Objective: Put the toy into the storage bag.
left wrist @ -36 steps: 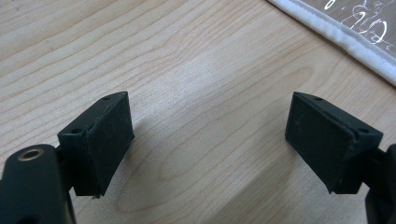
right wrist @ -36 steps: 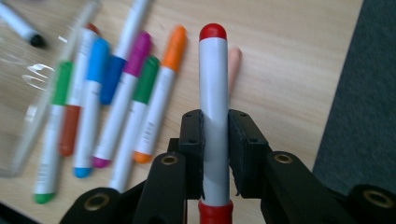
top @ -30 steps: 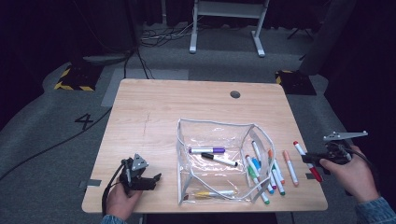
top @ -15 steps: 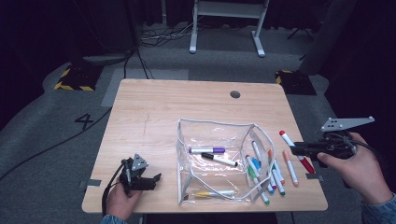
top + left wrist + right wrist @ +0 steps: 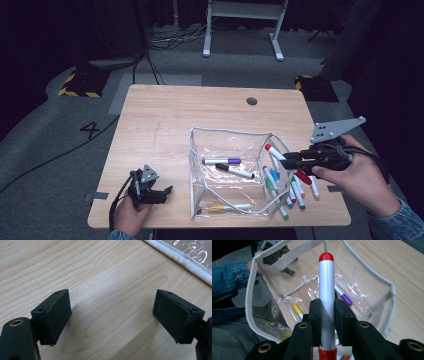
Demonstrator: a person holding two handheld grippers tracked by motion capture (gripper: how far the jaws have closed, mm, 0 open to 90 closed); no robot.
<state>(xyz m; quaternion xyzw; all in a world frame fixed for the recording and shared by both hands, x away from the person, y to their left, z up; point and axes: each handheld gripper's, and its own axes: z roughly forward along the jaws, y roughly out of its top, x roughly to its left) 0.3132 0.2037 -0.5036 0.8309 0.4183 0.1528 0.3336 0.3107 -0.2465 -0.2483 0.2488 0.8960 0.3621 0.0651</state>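
A: Since a second ago the right gripper (image 5: pixel 296 159) is lifting off the table's right edge and swinging in toward the clear pouch (image 5: pixel 230 172), pinching a red-capped marker (image 5: pixel 326 290) between its jaws.

B: So the marker is hanging over the pouch's open rim?

A: Yes, not released yet. Three markers are lying inside already; a cluster of markers (image 5: pixel 292 187) is waiting beside the pouch.

B: And the left gripper (image 5: pixel 112 320)?

A: Resting near the table's front edge, jaws spread, nothing between them.
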